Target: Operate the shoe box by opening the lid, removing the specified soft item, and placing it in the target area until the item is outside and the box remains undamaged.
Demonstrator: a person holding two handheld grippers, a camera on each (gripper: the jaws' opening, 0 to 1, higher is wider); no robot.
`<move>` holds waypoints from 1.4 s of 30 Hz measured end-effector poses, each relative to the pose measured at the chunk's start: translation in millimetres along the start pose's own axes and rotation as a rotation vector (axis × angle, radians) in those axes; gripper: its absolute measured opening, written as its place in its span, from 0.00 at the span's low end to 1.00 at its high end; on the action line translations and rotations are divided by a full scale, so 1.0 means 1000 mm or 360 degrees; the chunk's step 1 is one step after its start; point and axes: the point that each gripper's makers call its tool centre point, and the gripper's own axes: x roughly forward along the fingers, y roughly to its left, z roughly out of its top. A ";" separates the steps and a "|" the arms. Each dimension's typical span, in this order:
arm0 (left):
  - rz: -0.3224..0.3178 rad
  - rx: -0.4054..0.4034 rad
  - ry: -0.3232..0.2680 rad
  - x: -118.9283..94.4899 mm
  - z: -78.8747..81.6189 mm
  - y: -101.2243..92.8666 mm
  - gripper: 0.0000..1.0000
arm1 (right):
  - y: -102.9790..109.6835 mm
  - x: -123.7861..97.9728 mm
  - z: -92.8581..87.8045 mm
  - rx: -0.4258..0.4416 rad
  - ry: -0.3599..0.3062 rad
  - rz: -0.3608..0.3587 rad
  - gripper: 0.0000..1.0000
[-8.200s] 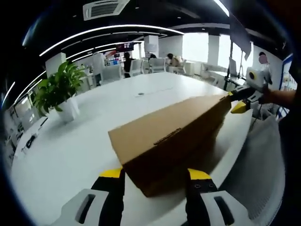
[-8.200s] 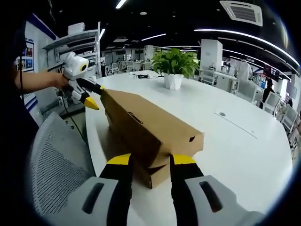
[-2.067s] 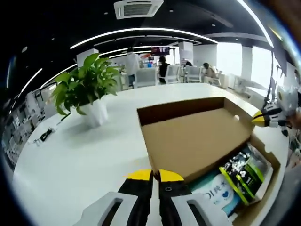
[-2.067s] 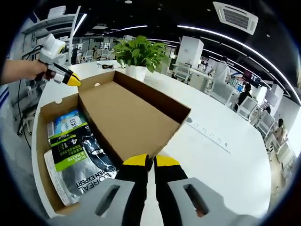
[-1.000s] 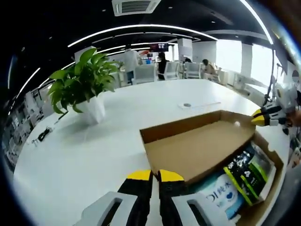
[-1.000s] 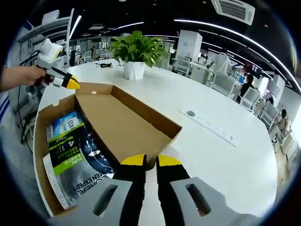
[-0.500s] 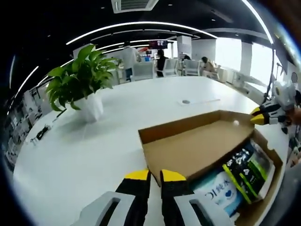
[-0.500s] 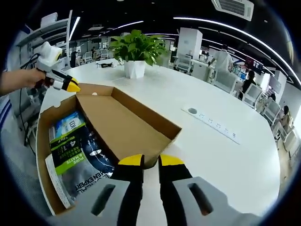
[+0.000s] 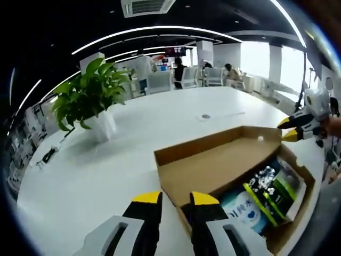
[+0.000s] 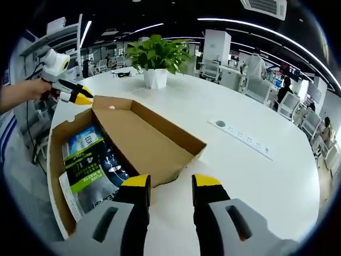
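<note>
The brown cardboard shoe box stands at the near edge of the white table, its lid folded back and lying low. Inside lie a blue-and-white soft pack and a black-and-green pouch. My left gripper is open at the lid's near corner, gripping nothing. My right gripper is open at the lid's other corner. The pouch and the blue pack lie in the box left of the lid. The left gripper shows at the box's far end, the right gripper likewise.
A potted green plant stands on the white table beyond the box. A round socket and a power strip are set in the tabletop. People and chairs fill the room's back.
Both grippers have gone from shut on the lid's edge to open, releasing it. The lid has dropped from a steep tilt to lying back low over the table.
</note>
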 end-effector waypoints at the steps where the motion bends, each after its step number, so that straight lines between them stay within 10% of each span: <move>1: -0.0004 0.0001 0.0000 -0.001 0.000 -0.001 0.22 | 0.001 -0.002 0.000 -0.0004 -0.0001 0.0005 0.30; 42: -0.0486 0.0031 0.0120 -0.034 -0.041 -0.114 0.39 | 0.049 -0.077 -0.008 -0.0090 -0.0144 0.0221 0.81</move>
